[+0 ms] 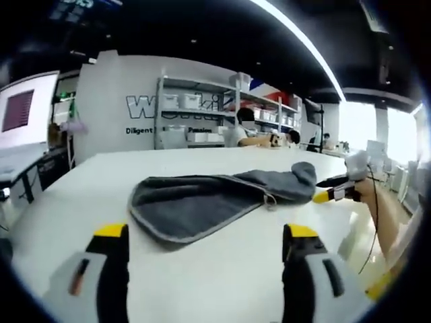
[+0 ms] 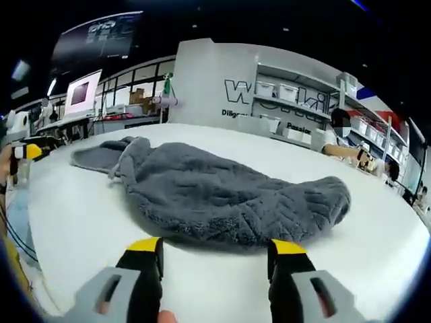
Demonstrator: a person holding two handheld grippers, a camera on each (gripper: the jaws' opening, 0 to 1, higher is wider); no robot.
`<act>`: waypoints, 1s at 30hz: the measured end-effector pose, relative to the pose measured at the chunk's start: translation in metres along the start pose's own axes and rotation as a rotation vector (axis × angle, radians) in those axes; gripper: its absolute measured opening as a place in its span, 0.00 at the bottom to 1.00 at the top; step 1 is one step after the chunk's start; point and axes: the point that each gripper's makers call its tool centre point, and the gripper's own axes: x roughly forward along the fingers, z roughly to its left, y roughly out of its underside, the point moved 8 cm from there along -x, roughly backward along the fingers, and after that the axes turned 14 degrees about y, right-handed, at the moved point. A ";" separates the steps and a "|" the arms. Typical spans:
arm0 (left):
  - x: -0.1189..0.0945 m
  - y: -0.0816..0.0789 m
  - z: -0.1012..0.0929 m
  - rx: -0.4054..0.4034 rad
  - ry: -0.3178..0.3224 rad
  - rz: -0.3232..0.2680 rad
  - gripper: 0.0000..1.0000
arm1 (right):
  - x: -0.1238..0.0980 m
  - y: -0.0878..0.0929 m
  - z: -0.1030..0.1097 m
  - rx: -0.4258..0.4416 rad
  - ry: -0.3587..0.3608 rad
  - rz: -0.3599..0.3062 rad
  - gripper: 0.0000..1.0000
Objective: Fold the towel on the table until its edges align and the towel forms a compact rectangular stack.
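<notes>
While both of my grippers hover spread wide and grasping nothing, left gripper (image 1: 205,243) and right gripper (image 2: 215,254) flank the grey towel (image 2: 222,195), which lies rumpled on the white table (image 2: 81,229); shelving (image 1: 202,111) stands beyond.

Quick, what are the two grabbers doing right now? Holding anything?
Left gripper: open, holding nothing, near the gray towel.
Right gripper: open, holding nothing, its jaws just short of the towel's edge.
</notes>
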 end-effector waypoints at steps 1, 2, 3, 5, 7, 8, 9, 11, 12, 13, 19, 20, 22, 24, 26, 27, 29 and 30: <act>0.000 0.000 0.000 0.000 0.001 0.000 0.99 | 0.001 -0.001 0.000 -0.011 0.006 -0.003 0.61; 0.000 0.000 0.000 -0.001 0.001 0.000 0.99 | 0.001 -0.002 0.001 -0.014 0.008 -0.005 0.60; 0.000 0.000 0.000 -0.001 0.003 -0.002 0.99 | 0.004 -0.004 0.000 -0.011 0.011 -0.013 0.57; 0.000 0.000 0.000 -0.002 0.004 -0.003 0.99 | 0.005 -0.007 0.001 0.001 -0.002 -0.026 0.48; -0.001 0.000 0.000 -0.004 0.002 -0.004 0.99 | 0.009 -0.014 0.003 0.025 -0.023 -0.048 0.39; -0.002 0.000 0.001 -0.005 0.002 -0.005 0.99 | 0.010 -0.016 0.003 0.018 -0.027 -0.058 0.31; -0.003 0.000 0.001 -0.007 0.000 -0.006 0.99 | 0.011 -0.018 0.004 0.011 -0.032 -0.068 0.25; -0.004 0.000 0.002 -0.008 -0.004 -0.009 0.99 | 0.011 -0.025 0.003 0.018 -0.040 -0.086 0.17; -0.005 0.000 0.003 -0.008 -0.005 -0.009 0.99 | 0.011 -0.029 0.002 0.016 -0.042 -0.093 0.14; -0.006 0.000 0.003 -0.009 -0.006 -0.011 0.99 | 0.011 -0.032 0.002 0.014 -0.044 -0.100 0.10; -0.009 0.000 0.007 -0.012 -0.013 -0.019 0.99 | 0.011 -0.077 -0.015 -0.030 0.001 -0.184 0.06; -0.010 0.000 0.007 -0.011 -0.013 -0.020 0.99 | 0.011 -0.085 -0.017 -0.042 0.010 -0.194 0.06; -0.010 0.000 0.008 -0.011 -0.014 -0.022 0.99 | 0.014 -0.106 -0.023 -0.075 0.032 -0.216 0.06; -0.011 0.001 0.009 -0.013 -0.014 -0.024 0.99 | 0.019 -0.129 -0.029 -0.113 0.047 -0.231 0.06; -0.011 0.002 0.010 -0.016 -0.014 -0.026 0.99 | 0.023 -0.142 -0.032 -0.130 0.056 -0.239 0.06; -0.011 0.002 0.010 -0.017 -0.014 -0.026 0.99 | 0.026 -0.148 -0.033 -0.143 0.063 -0.242 0.05; -0.012 0.002 0.011 -0.018 -0.014 -0.030 0.99 | 0.036 -0.168 -0.036 -0.186 0.079 -0.239 0.05; -0.012 0.002 0.012 -0.017 -0.014 -0.031 0.99 | 0.040 -0.174 -0.037 -0.197 0.085 -0.236 0.05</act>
